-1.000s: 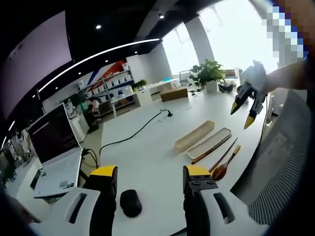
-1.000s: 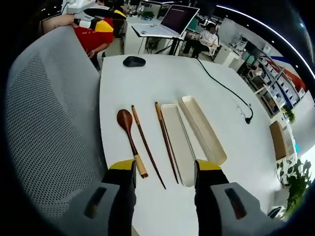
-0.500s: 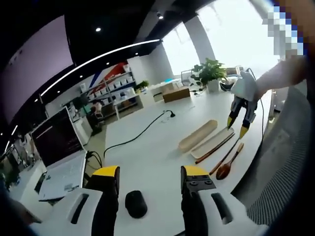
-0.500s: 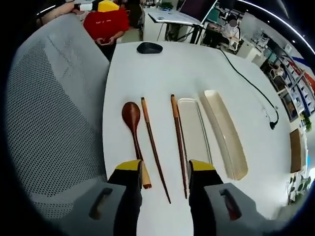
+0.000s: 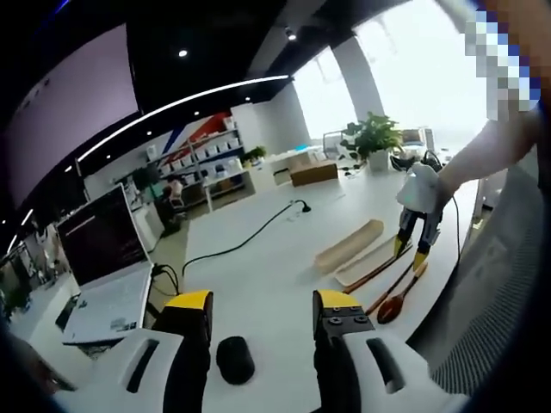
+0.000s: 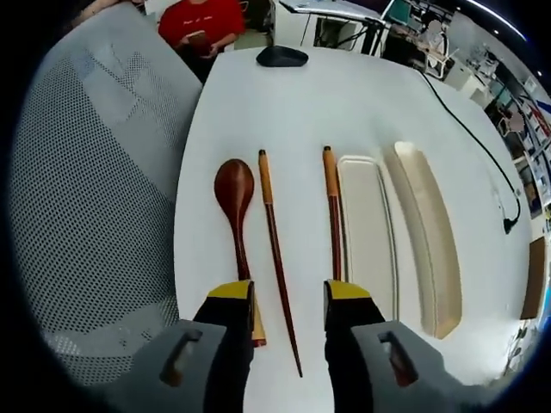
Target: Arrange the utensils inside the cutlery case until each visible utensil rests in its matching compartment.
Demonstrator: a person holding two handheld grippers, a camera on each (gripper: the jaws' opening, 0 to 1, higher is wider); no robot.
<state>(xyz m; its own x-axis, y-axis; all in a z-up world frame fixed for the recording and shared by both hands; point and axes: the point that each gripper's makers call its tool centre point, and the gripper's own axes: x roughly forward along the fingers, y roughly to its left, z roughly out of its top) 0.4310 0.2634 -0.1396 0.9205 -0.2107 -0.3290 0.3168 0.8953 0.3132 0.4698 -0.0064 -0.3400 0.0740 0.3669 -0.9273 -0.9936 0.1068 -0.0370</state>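
Observation:
On the white table lie a dark wooden spoon, one chopstick beside it and a second chopstick against the white case tray. The beige case half lies past the tray. My right gripper hangs open low over the handle ends, the first chopstick running between its jaws. In the left gripper view the right gripper stands over the spoon and the trays. My left gripper is open and holds nothing, far from the utensils.
A black mouse sits near the left gripper. A laptop and a black cable lie further along the table. A grey mesh chair borders the table edge beside the spoon. A person in red sits beyond.
The right gripper has come down and closer to the utensils, which now look larger between its jaws. The left gripper has barely moved.

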